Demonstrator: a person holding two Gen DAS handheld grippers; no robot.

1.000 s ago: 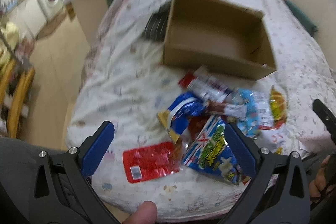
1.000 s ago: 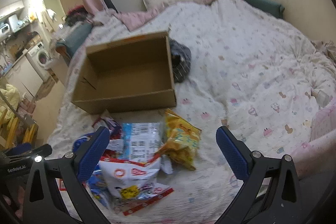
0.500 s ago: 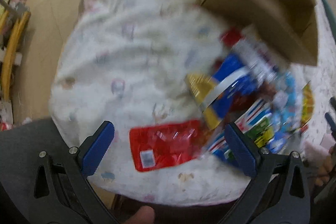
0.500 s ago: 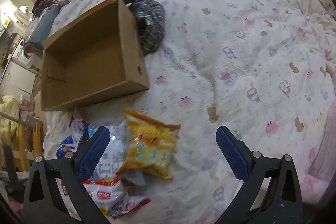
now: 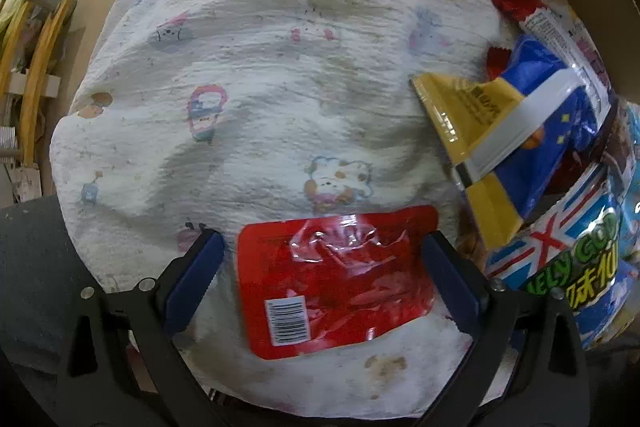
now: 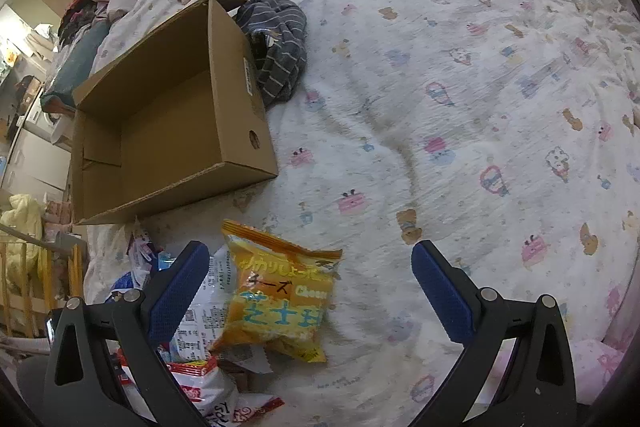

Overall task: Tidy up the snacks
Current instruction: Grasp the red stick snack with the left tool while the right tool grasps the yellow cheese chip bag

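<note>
In the left wrist view my left gripper (image 5: 320, 279) is open, its blue pads on either side of a flat red snack packet (image 5: 336, 279) lying on the bed cover. A blue-and-yellow bag (image 5: 516, 131) and a flag-print bag (image 5: 560, 259) lie to its right. In the right wrist view my right gripper (image 6: 310, 291) is open above the bed, with a yellow cheese snack bag (image 6: 280, 295) between its pads, nearer the left one. An open, empty cardboard box (image 6: 168, 119) stands behind it. Several more packets (image 6: 192, 359) are piled at the lower left.
A grey striped garment (image 6: 280, 39) lies beside the box's far right corner. The patterned bed cover (image 6: 460, 87) spreads wide to the right. The bed edge drops to the floor at left in the left wrist view (image 5: 80, 39), with yellow wooden rails (image 5: 32, 75) beyond.
My left gripper has dropped close to the bed so the red packet sits between its pads. My right gripper has tilted down toward the yellow bag. Both stay open.
</note>
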